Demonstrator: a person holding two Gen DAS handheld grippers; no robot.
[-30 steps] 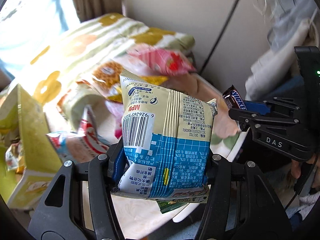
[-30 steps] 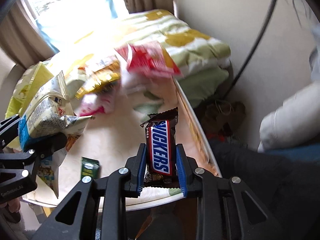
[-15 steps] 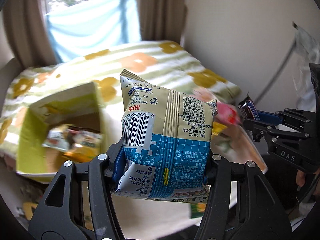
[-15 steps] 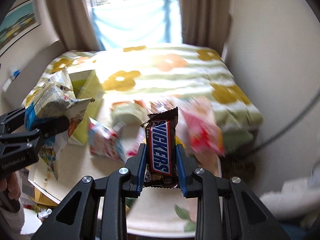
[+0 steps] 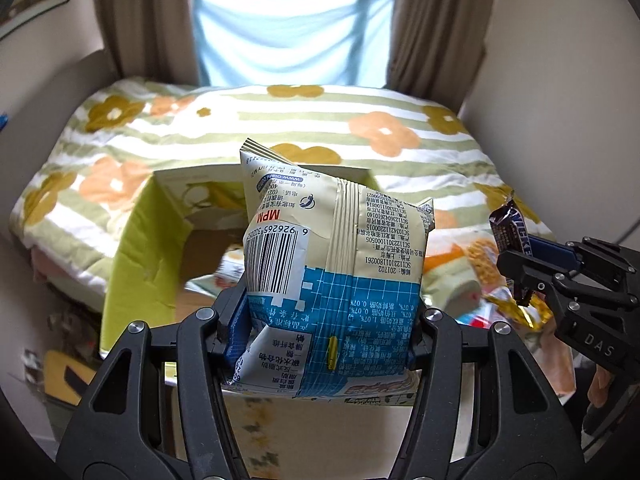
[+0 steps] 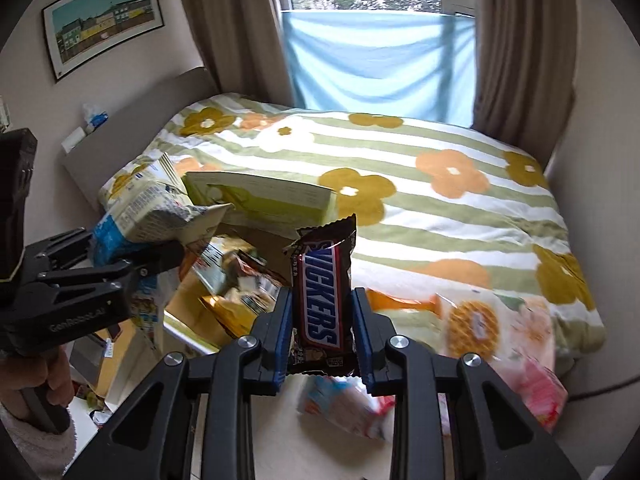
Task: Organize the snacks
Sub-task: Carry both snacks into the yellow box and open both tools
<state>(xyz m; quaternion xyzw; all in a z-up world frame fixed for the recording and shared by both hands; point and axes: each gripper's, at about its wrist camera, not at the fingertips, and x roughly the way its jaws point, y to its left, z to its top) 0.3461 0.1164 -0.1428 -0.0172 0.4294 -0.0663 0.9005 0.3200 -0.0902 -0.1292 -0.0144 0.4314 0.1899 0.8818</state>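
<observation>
The left gripper (image 5: pixel 326 334) is clamped on a cream-and-blue snack bag (image 5: pixel 332 264), its two blue-padded jaws pressing the lower blue part from either side. The bag stands upright but its print faces the camera upside down: a barcode with the digits 6 926265, red letters "MPM", a "www" address in a dark oval, the date code "201702" and columns of Chinese text too small to read through. The bag hangs in the air over the near edge of an open yellow-green cardboard box (image 5: pixel 140 248), which sits on a pale table beside the bed; blurred packets lie inside the box.

The right gripper (image 6: pixel 322 330) is closed narrowly on a Snickers bar (image 6: pixel 322 292), held upright by its lower half, the white-and-blue "SNICKERS" lettering running bottom to top on the brown wrapper. In the left wrist view this gripper enters from the right, level with the snack bag, tilted slightly up, with "DAS" moulded on its black body and a hand gripping the handle below. In the right wrist view the left tool comes in from the left at a similar height, marked "GenRobot.AI", a sleeved hand wrapped around its handle.

More loose snack packets (image 6: pixel 476 320) lie blurred on the table to the right of the box. Beyond is a bed with a striped floral duvet (image 6: pixel 400 152), brown curtains, a blue cloth over the window and a framed picture (image 6: pixel 102 20) on the left wall.
</observation>
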